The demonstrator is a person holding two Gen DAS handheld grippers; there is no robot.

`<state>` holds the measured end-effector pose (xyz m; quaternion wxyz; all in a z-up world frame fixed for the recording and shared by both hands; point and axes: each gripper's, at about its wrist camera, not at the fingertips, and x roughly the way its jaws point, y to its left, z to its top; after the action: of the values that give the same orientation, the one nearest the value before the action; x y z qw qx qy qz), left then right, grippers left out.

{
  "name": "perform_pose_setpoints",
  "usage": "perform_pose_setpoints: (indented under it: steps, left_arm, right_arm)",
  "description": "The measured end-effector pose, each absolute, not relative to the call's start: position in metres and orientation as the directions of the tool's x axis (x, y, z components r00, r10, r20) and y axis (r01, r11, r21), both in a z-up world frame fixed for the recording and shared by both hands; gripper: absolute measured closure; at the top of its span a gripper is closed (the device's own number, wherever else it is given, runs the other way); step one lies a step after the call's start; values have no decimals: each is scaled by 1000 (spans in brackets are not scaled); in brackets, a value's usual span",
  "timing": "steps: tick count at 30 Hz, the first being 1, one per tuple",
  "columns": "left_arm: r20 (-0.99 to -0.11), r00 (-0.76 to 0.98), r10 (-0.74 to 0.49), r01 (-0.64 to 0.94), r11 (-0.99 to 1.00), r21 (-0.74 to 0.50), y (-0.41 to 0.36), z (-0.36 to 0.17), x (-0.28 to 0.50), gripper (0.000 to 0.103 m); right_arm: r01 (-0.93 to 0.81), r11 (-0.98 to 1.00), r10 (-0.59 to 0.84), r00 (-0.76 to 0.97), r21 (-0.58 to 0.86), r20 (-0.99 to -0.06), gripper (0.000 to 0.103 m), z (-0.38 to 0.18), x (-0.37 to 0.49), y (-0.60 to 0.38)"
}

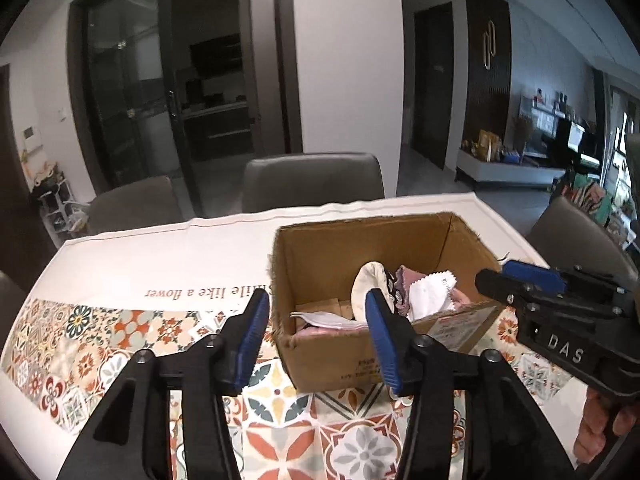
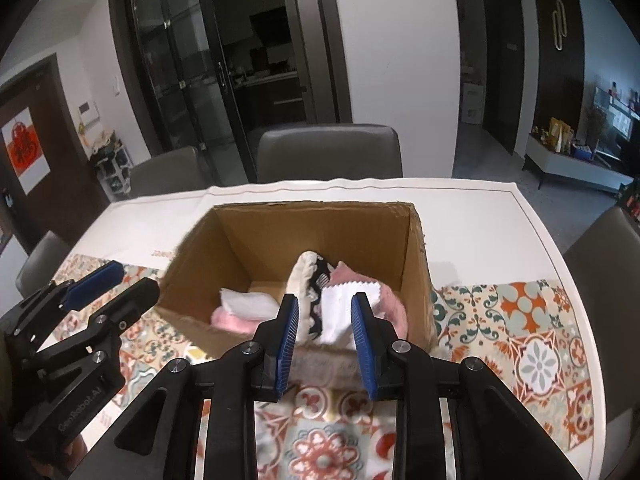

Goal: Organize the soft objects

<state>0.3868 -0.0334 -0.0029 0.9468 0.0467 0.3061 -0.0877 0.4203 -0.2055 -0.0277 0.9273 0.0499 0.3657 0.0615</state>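
With cloths (image 2: 344, 300) heaped inside the cardboard box (image 2: 416, 264) on the worktop (image 2: 480, 216), both the left hand-held gripper (image 1: 316, 332) and right hand-held gripper (image 2: 326, 336) hover spread and empty, sorting seemingly finished; next, withdrawal or checking for strays.

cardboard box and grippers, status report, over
Left gripper open, empty. Right gripper open, empty, near the box's front wall. Soft cloths piled in cardboard box. Nothing blocking.

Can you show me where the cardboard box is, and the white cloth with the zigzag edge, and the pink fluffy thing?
cardboard box (image 2: 320, 236): right wrist view, inside of far wall.
white cloth (image 2: 340, 312): right wrist view, its flat middle.
pink fluffy thing (image 2: 234, 322): right wrist view, its top.
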Motion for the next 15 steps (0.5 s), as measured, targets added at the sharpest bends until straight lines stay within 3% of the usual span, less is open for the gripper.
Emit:
perform_pose_setpoints:
  steps: [4,8,15]
  left_arm:
    - [-560,816,-145,188,982,20,-21,10,363,42]
    - [-551,821,-150,193,981,19,-12,16,344,37]
    - [-541,825,-162,216,976,37,-1,18,304,33]
  right_arm:
    - [-60,988,139,751,143,-645,67,-16,394,-200]
    - [-35,990,112,780,135,-615,55,-3,364,-192]
    - [18,992,61,804,126,-591,54,5,313,-181]
